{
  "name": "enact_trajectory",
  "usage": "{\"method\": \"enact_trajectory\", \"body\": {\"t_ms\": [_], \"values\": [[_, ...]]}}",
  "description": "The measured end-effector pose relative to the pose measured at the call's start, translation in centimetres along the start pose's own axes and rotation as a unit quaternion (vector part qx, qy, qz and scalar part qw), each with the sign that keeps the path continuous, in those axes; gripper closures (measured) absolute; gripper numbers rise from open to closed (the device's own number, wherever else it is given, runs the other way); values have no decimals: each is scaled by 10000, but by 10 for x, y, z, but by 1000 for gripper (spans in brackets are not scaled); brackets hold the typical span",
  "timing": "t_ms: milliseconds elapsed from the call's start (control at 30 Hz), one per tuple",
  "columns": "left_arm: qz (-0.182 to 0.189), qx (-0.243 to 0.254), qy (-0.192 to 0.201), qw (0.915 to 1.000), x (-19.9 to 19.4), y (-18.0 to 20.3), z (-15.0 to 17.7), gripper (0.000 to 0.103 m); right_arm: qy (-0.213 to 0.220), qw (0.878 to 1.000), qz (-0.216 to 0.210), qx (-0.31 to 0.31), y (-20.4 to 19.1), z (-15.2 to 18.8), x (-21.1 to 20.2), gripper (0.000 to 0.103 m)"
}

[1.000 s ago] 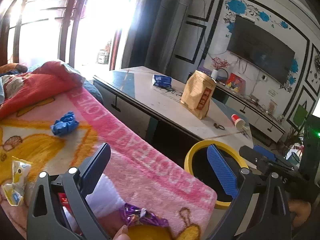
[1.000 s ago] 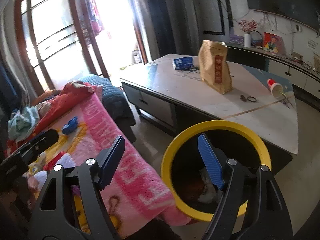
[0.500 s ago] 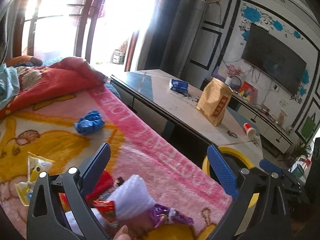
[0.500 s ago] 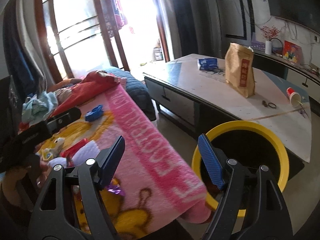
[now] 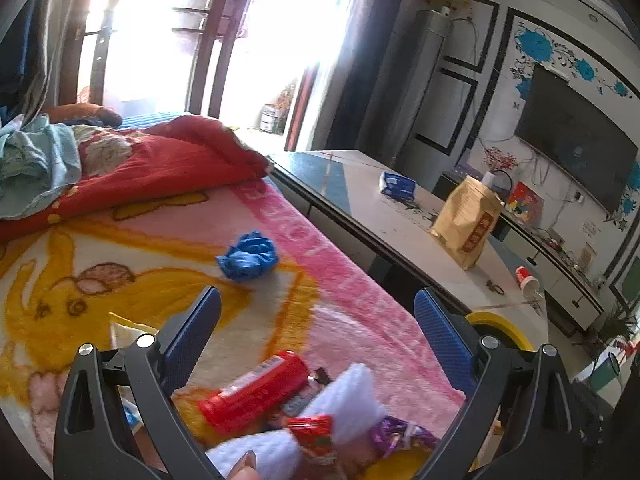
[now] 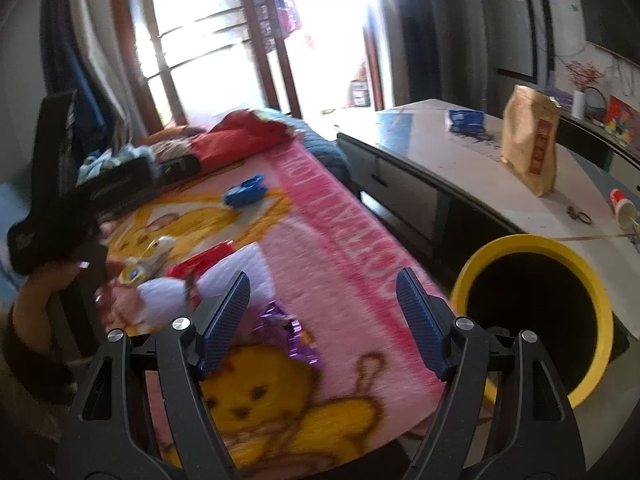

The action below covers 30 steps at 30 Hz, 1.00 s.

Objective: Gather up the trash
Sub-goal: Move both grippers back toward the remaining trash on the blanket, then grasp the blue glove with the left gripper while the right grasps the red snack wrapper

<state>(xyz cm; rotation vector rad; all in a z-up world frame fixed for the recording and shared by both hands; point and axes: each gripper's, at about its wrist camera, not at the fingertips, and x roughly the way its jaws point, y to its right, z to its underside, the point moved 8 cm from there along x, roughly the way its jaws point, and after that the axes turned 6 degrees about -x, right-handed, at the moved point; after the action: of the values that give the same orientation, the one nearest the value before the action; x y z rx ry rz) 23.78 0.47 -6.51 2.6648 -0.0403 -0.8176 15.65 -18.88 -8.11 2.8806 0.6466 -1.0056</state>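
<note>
On the pink blanket (image 5: 352, 280): one blue wad (image 5: 248, 256), two red wrappers (image 5: 256, 392) (touching).

The pink blanket (image 6: 332, 240) is mostly bare between the blue crumpled glove (image 5: 248, 256) and the wrapper pile (image 5: 288, 404), so a tool can pass there. The bed edge runs beside the dark worktop (image 6: 440, 148), with a narrow gap between them. The yellow bin (image 6: 536, 320) stands in this gap, its mouth open upward.
</note>
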Motion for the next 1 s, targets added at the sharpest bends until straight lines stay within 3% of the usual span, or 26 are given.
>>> {"method": "enact_trajectory", "body": {"t_ms": [333, 533, 800, 1000], "values": [[-363, -94, -144, 9992, 17, -40, -12, 9, -264, 9973, -444, -522, -58, 15, 17, 36], [-496, -161, -415, 9978, 45, -57, -14, 10, -371, 9953, -580, -678, -76, 20, 28, 47], [-491, -186, -1151, 9920, 99, -65, -13, 32, -593, 9911, -738, -931, -93, 32, 45, 65], [-595, -186, -1438, 9876, 128, -68, -11, 34, -798, 9883, -855, -980, -99, 43, 54, 73]]}}
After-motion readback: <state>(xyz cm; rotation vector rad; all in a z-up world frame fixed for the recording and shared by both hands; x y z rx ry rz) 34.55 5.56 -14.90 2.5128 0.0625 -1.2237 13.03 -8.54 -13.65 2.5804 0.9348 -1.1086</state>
